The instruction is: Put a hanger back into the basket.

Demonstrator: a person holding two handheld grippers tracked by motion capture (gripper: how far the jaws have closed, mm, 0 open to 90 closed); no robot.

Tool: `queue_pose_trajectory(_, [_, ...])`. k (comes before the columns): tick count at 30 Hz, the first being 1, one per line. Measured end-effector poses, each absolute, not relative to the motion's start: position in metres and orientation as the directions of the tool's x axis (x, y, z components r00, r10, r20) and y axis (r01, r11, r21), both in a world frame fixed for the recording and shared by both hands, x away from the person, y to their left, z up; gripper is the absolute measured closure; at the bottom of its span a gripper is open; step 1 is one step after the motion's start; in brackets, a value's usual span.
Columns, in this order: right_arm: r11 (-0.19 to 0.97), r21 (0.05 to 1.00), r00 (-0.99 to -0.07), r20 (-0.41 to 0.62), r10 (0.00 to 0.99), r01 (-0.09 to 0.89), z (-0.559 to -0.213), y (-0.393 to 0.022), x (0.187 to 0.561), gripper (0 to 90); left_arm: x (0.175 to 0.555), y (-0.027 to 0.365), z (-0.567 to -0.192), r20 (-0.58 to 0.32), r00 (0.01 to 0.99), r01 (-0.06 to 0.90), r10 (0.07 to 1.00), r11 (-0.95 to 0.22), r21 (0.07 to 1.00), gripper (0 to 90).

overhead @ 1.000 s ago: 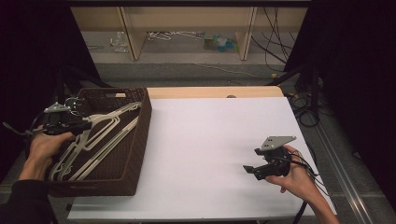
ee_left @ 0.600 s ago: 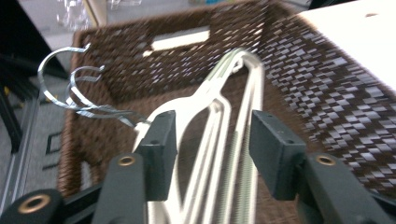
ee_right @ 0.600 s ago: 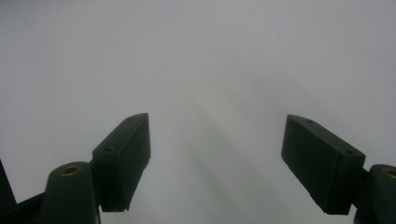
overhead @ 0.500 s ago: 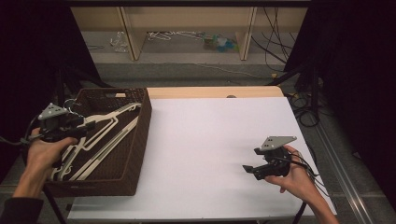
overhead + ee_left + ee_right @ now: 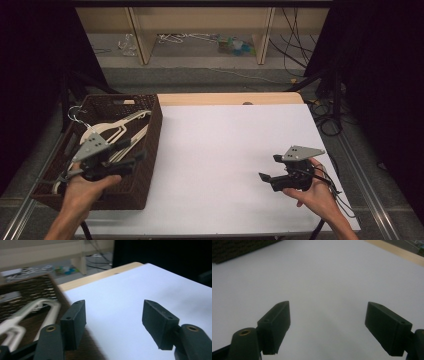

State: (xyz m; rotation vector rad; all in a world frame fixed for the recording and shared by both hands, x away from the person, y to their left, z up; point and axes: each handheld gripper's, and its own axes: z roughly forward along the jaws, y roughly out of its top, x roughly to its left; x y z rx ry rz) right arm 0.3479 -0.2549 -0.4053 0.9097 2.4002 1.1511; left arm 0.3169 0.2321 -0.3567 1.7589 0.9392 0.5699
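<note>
Your left gripper [image 5: 131, 161] has just been opening its jaws with nothing between them, and it hangs over the near right part of the dark wicker basket [image 5: 150, 150]. The pale hangers [image 5: 117, 131] lie loose inside that basket, just beyond your jaws. Your right gripper [image 5: 267, 174] is spread wide and empty above the white table [image 5: 225, 150], well apart from the basket.

The basket [image 5: 145, 150] on the left is dark brown and woven, so it looks rough. The hangers [image 5: 117, 131] in it are pale, smooth plastic with a thin metal hook. The bench [image 5: 225, 150] has a white, matt top and a light wood far edge.
</note>
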Motion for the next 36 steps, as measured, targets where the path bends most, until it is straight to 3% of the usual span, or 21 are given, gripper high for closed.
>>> queue_pose_trajectory(6, [0.396, 0.831, -0.733, 0.020, 0.680, 0.390, -0.406, -0.254, 0.343, 19.1, 0.302, 0.206, -0.366, -0.037, 0.623, 0.296, 0.781, -0.191, 0.936, 28.9])
queue_pose_trajectory(22, [0.382, 0.854, -0.746, 0.011, 0.666, 0.354, -0.409, -0.251, 0.333, 16.9, 0.279, 0.177, -0.403, -0.041, 0.680, 0.293, 0.732, -0.220, 0.930, 16.5])
queue_pose_trajectory(36, [0.392, 0.860, -0.757, -0.012, 0.654, 0.326, -0.411, -0.247, 0.318, 17.0, 0.264, 0.171, -0.416, -0.002, 0.701, 0.257, 0.713, -0.251, 0.933, 16.4])
